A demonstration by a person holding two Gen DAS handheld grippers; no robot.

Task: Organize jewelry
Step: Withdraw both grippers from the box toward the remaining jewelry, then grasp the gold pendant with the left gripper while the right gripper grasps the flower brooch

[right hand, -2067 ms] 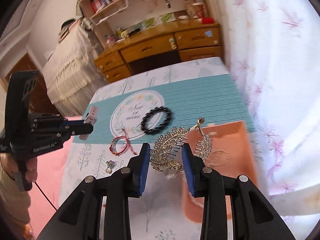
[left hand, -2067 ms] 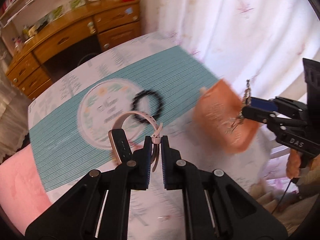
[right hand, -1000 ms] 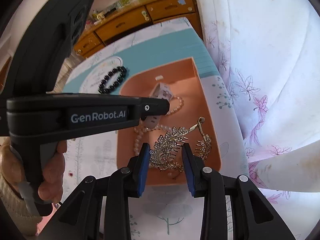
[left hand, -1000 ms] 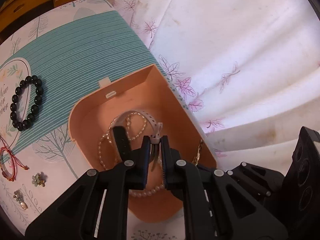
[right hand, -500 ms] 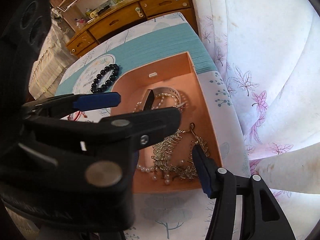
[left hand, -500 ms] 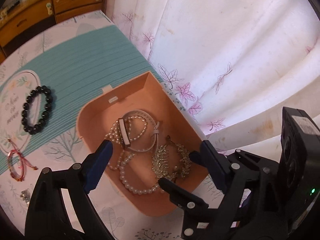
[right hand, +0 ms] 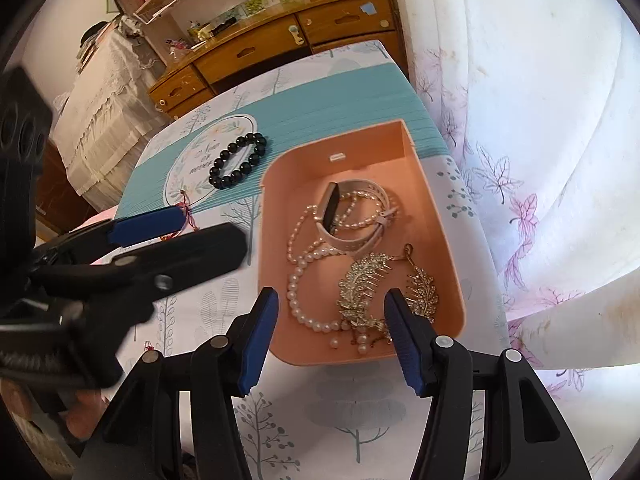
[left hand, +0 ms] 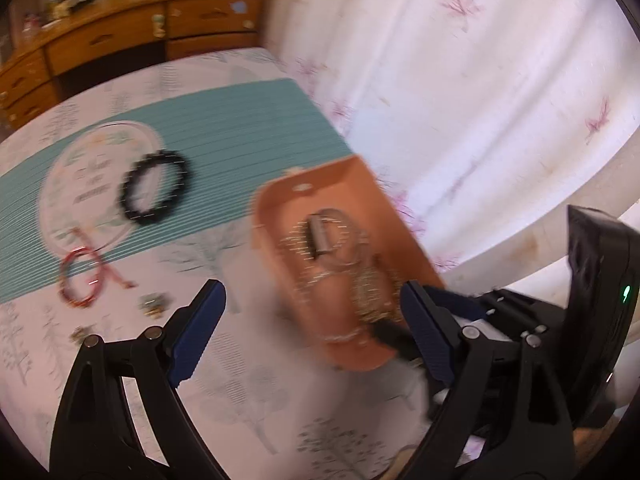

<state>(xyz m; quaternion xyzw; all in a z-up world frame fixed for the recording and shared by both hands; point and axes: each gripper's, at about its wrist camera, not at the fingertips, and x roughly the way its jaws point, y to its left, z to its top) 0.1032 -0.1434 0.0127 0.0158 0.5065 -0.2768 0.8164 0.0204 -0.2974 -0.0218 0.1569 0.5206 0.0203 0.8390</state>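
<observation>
While both hand-held grippers, left (left hand: 312, 320) and right (right hand: 332, 328), hang spread and empty, the black bead bracelet (right hand: 238, 160) (outside the tray (right hand: 440, 216)) is judged next to be fetched.

Desk (right hand: 224, 312): white cloth with tree print, teal striped band.
On it: peach tray (right hand: 438, 240), black bead bracelet (right hand: 238, 160), red cord bracelet (left hand: 80, 278).
</observation>
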